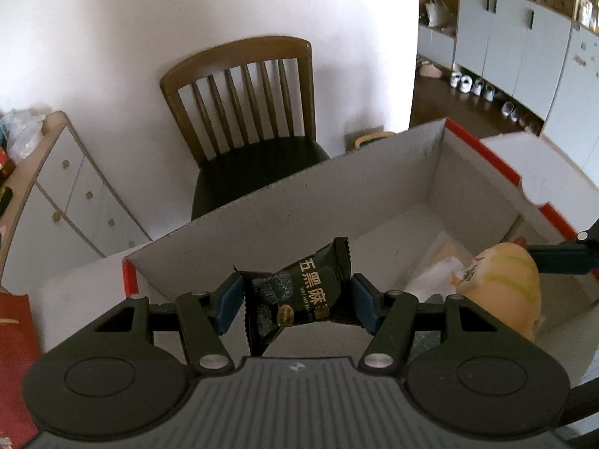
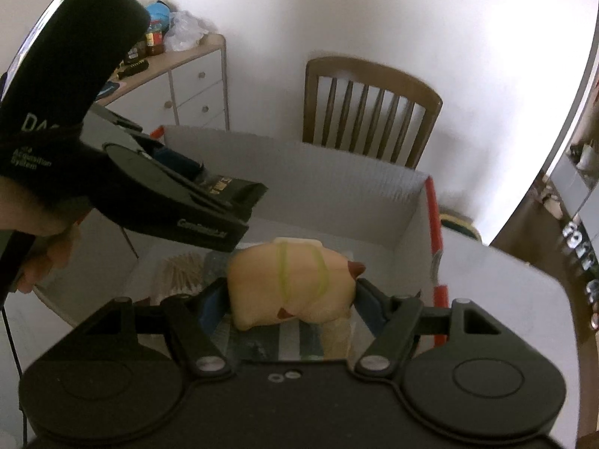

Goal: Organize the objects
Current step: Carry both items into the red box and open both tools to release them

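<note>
Left gripper point(image 1: 295, 301): blue padded fingers point(image 1: 228, 305) clamped on a glossy black snack packet point(image 1: 299, 295), crinkled, serrated at both ends, gold lettering on the front; held above the near edge of an open cardboard box point(image 1: 299, 194). Box: matte white corrugated walls inside, red trim on the rim, rectangular, resting on a pale surface point(image 2: 498, 280). Right gripper point(image 2: 290, 299): fingers pressed on both flanks of a soft, rounded cream plush toy point(image 2: 292, 280) with two green stripes and small dark red points; held over the box interior, near its right wall. Beneath, on the box floor, a bundle of thin pale sticks point(image 2: 183, 273) and crumpled white plastic point(image 1: 441, 273). Behind the box, a brown wooden slat-back chair point(image 1: 254, 104) with a dark seat
</note>
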